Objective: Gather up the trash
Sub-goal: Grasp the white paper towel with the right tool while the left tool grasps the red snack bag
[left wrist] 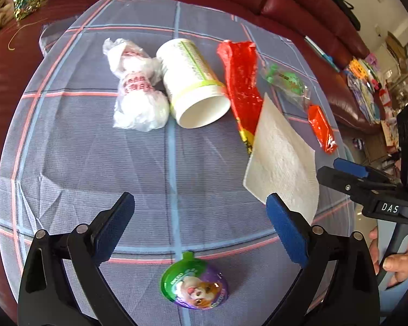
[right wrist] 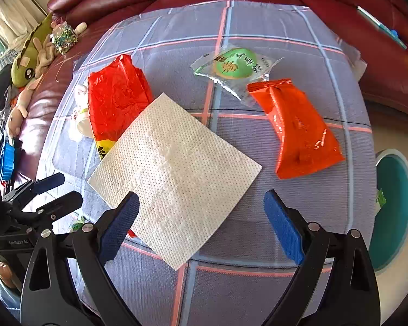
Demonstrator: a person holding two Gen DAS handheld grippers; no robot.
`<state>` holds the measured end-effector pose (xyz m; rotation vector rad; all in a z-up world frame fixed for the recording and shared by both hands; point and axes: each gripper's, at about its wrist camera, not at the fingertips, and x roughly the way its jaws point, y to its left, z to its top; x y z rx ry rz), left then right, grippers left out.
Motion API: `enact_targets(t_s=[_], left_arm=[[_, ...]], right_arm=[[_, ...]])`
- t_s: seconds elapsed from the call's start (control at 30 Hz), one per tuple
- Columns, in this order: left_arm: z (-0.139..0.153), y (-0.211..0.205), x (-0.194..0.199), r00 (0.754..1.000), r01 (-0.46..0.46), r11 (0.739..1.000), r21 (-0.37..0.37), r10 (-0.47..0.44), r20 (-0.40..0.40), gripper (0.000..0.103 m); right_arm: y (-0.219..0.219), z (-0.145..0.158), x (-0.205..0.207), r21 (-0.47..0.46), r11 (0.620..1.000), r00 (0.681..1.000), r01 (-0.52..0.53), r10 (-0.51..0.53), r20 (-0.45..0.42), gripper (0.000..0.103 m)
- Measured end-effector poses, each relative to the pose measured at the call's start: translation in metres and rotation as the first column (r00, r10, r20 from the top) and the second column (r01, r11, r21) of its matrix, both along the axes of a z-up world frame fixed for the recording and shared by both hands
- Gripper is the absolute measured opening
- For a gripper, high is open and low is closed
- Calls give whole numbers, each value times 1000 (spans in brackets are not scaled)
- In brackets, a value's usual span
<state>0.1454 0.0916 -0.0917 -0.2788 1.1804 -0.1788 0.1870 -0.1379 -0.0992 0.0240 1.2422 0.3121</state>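
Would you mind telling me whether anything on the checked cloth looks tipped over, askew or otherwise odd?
The white container lies on its side, open mouth showing and lidless, pressed against the crumpled white bag. The paper towel sits askew, overlapping the lower end of the red wrapper. Nothing appears spilled.

My tabletop (left wrist: 68, 149) wears a grey-blue cloth crossed by pink and blue stripes. In my left view, a crumpled white plastic bag with red print (left wrist: 138, 87) lies upper centre, touching a white plastic jar on its side (left wrist: 193, 84). Right of that lies a red foil wrapper (left wrist: 242, 81), its lower end under a white dimpled paper towel (left wrist: 283, 163). Further right sit a clear packet with a green cake (left wrist: 285, 80) and an orange sealed pouch (left wrist: 322, 127). A purple-green dome lid with a puppy picture (left wrist: 195, 284) rests at bottom centre.
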Motion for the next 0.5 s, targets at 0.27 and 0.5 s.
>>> enact_targets(t_s=[0.27,0.5], left_arm=[[-9,32,-2,998,-62,998,-20,62,-19,97],[-13,36,1,997,-67,997,-32,66,-27,97]], right_arm=[[28,-17,17,-69,997,999,-40,40,-4,89],[47,-30,18,-117,988,995,-99,98,-13,85]])
